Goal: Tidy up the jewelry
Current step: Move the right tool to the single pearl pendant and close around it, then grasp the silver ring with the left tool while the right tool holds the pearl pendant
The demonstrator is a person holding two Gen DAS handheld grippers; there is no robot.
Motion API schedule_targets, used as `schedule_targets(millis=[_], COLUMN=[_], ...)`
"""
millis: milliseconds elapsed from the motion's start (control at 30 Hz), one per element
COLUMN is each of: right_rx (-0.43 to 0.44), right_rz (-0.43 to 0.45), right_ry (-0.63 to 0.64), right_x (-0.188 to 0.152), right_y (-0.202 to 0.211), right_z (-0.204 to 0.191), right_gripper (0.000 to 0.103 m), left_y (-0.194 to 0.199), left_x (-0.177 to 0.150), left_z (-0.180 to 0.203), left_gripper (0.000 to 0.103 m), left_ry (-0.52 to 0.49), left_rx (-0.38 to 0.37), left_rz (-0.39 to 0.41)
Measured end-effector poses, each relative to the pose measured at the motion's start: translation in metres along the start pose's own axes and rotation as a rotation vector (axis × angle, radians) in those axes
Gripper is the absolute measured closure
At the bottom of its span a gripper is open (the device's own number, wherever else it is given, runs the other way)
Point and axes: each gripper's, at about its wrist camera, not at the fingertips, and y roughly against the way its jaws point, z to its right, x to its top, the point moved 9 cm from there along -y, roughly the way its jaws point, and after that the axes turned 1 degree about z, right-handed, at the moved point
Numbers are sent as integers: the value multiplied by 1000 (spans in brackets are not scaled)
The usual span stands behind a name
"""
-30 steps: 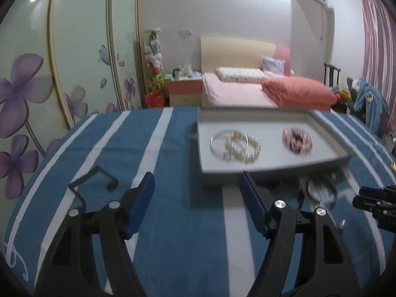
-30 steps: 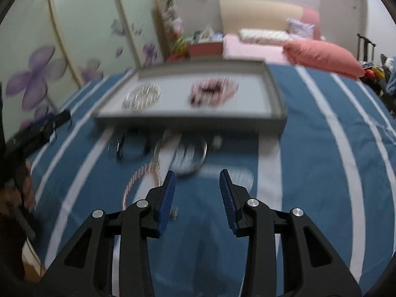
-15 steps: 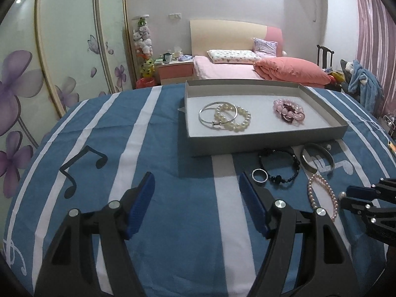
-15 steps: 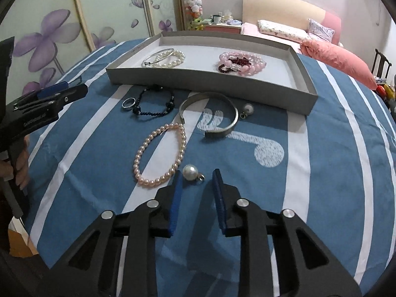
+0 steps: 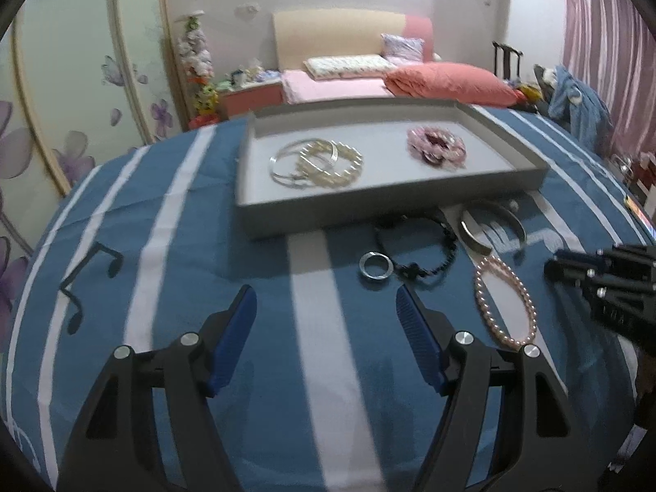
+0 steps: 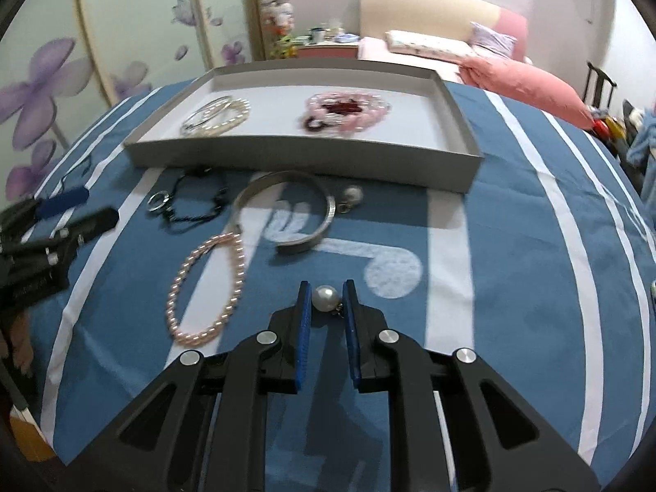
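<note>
Two blue pads of the right claw [image 6: 326,299] have just been closing on the pearl earring [image 6: 326,297], low centre; the tray [image 6: 303,162] lies straight ahead. Left claw [image 5: 326,297] gapes empty.

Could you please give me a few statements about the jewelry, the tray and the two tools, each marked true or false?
1. The right tool has a pearl earring between its pads. True.
2. The left tool grips the silver ring. False: it is open, with nothing between its pads.
3. The pink pearl necklace lies in the grey tray. False: it lies on the striped cloth.
4. The silver bangle lies outside the tray. True.
</note>
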Motion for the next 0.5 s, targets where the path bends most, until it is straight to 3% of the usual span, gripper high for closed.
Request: schedule_targets(millis=[167, 233, 500], right_rx=[1, 7, 20], right_rz=[6, 7, 7], right_ry=[-4, -8, -15], right_x=[1, 1, 2], right_y=[0, 0, 0], right_z=[0, 1, 2], right_gripper=[87, 87, 87], left_y=[-20, -27, -42], left_x=[-1, -1, 15], left_z=[15, 17, 23], left_gripper=[35, 42, 51], left_ry=[-25, -28, -32], left_rx=[-29, -35, -20], left_rz=[-61, -85, -87])
